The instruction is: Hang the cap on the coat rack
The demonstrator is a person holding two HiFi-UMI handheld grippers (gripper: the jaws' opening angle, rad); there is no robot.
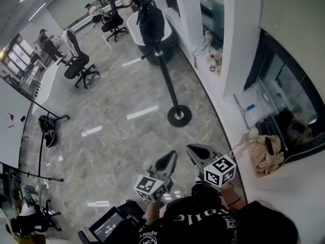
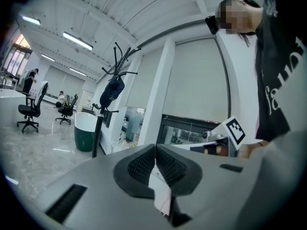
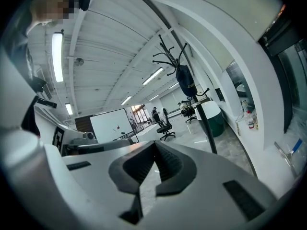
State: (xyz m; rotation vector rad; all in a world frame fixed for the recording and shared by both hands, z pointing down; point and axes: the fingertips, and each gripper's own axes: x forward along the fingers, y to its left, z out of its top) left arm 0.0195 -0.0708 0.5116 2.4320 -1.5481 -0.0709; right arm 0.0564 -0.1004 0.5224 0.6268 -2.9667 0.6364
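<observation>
While the cap (image 1: 151, 25) hangs, left gripper (image 2: 155, 148) and right gripper (image 3: 154, 145) are closed, empty.

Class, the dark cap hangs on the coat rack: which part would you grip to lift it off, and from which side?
Probably the lower free edge of the cap, coming from the open floor side. It hangs limp down the pole of the coat rack, so its bottom is clear while hooks crowd its top.
</observation>
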